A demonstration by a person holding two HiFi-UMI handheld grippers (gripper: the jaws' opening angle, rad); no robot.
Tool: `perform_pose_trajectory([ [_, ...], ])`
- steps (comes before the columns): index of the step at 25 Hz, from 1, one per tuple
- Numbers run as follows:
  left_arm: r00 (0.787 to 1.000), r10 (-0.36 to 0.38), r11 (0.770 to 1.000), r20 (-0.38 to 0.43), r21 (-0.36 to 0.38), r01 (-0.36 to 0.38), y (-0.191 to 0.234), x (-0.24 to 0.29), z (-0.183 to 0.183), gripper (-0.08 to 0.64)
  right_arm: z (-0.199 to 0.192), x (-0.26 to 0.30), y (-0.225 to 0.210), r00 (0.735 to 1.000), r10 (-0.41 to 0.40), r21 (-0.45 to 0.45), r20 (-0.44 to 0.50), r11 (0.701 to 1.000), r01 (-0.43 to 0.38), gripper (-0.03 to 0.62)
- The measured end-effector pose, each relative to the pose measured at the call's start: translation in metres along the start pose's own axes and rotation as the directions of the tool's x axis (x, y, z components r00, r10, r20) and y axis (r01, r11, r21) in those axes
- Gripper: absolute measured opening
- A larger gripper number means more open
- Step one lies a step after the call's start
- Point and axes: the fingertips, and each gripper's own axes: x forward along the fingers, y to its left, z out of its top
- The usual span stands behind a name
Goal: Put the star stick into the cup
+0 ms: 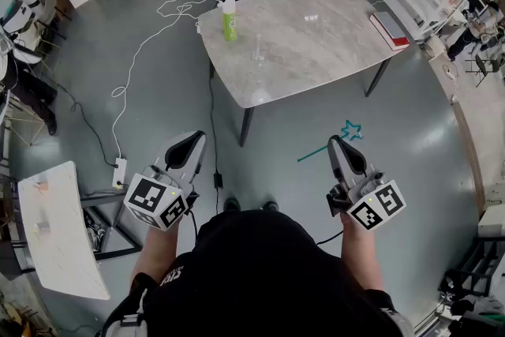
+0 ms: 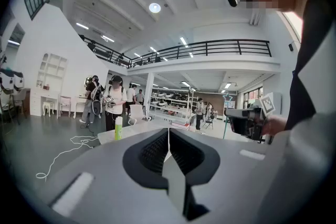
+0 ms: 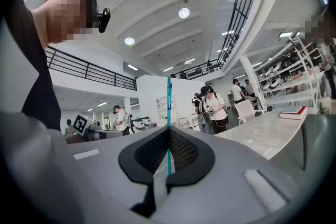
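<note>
My right gripper [image 1: 338,143] sits at the lower right of the head view. Its jaws are pressed together on the star stick [image 1: 316,153], pinching the thin teal shaft partway along. The stick slants across them from lower left to upper right, and its star end shows just past my jaw tips, over the grey floor [image 1: 158,91].

In the right gripper view [image 3: 169,140] the same shaft [image 3: 169,105] rises straight up out of the closed seam at the centre of the frame. (The star itself is not clear to me there.)

My left gripper [image 1: 193,140] is at the lower left of the head view. In its own view [image 2: 168,138] the jaws are shut against each other, with nothing between them. Towards the right edge of that frame I can see the right gripper [image 2: 247,120], with the stick [image 2: 226,118] standing up just to its left.

The cup [image 1: 259,51] is a small clear one, faint in the head view. It stands near the middle of the marble surface [image 1: 316,51] in the upper centre, well apart from the stick. A green bottle [image 1: 229,18] stands upright near the surface's upper left corner, to the left of the cup. A red book [image 1: 389,29] lies at the surface's right edge. A white cable [image 1: 146,39] snakes over the floor to the left of the surface.
</note>
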Motion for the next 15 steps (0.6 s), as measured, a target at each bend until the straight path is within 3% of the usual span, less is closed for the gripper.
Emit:
perform_pose_trajectory([
  [15, 1.000, 0.012, 1.000, -0.004, 0.009, -0.012, -0.010, 0.012, -0.006, 0.009, -0.007, -0.003, -0.011, 0.999, 0.052, 0.043, 0.008, 0.998, -0.052, 0.015],
])
